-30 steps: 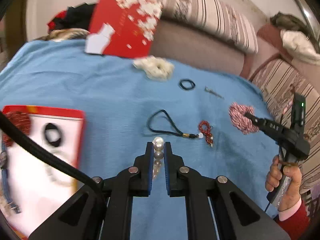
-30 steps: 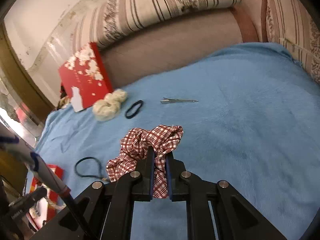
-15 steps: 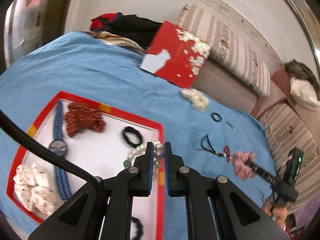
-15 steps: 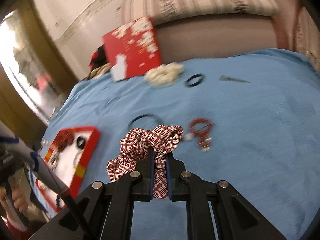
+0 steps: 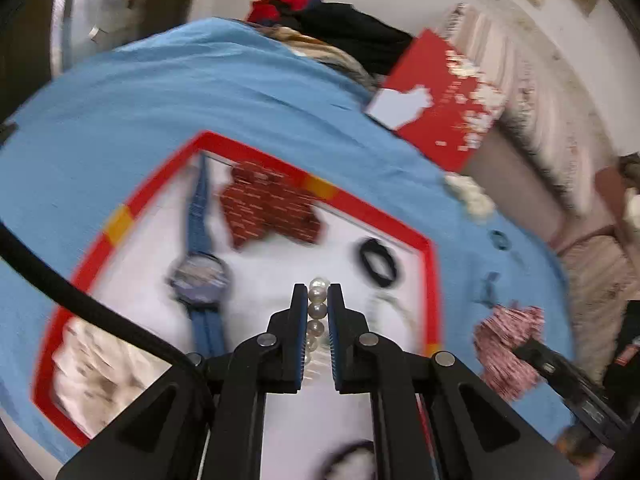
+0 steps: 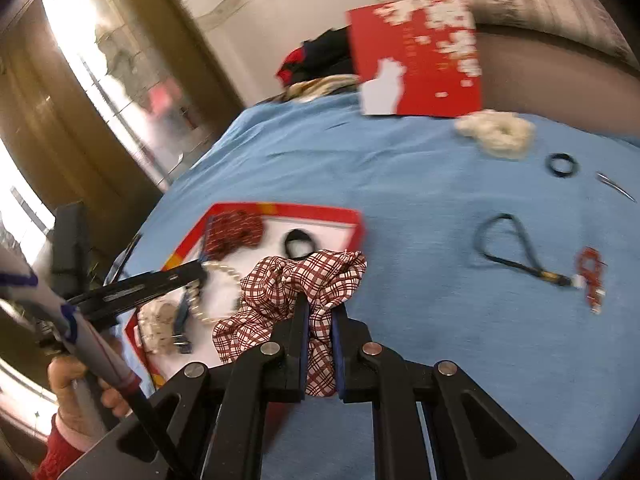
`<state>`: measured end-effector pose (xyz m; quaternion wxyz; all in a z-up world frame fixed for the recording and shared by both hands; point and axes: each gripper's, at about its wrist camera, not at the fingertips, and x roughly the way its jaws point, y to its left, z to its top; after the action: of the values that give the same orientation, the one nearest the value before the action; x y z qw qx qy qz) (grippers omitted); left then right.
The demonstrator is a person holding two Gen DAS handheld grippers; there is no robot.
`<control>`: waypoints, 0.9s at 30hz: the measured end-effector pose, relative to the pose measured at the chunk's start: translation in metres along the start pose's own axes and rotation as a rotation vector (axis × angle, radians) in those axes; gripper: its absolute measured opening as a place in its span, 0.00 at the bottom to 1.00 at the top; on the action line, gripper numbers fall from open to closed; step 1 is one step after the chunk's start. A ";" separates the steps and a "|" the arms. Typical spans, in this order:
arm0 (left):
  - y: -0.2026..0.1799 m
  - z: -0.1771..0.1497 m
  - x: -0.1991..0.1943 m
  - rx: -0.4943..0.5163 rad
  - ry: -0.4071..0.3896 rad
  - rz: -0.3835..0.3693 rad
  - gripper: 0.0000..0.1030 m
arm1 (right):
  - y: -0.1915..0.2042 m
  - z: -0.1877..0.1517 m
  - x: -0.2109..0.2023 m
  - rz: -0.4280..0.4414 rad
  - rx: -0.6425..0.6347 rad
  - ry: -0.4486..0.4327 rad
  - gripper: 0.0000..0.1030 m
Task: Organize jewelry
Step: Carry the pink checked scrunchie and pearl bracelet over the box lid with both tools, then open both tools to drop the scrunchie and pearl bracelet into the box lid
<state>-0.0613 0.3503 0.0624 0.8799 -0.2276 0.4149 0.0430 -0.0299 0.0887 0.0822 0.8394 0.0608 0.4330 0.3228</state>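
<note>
My left gripper is shut on a string of pearls and hangs over the white inside of the red-rimmed tray. In the tray lie a blue watch, a dark red scrunchie, a black hair tie and a white scrunchie. My right gripper is shut on a red plaid scrunchie, just right of the tray. The right wrist view also shows the left gripper with the pearls dangling from it.
On the blue blanket lie a black cord with a red charm, a cream scrunchie, a small black ring tie and a metal hair clip. A red box leans on the striped sofa back.
Both grippers have swept left across the blanket. The left one now carries the pearls over the tray. The right one has brought the plaid scrunchie up to the tray's right edge.
</note>
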 end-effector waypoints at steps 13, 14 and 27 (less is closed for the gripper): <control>0.034 0.023 0.035 -0.089 0.036 0.056 0.09 | 0.061 -0.020 0.094 -0.010 -0.119 0.178 0.11; 0.035 0.024 0.035 -0.089 0.038 0.054 0.09 | 0.064 -0.021 0.097 -0.012 -0.120 0.184 0.11; 0.036 0.024 0.012 -0.070 -0.009 0.051 0.24 | 0.103 -0.045 0.101 0.020 -0.249 0.221 0.11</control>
<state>-0.0455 0.3912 0.0534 0.8720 -0.2472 0.4147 0.0808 -0.0721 0.2216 0.0241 0.7846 -0.0754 0.4786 0.3868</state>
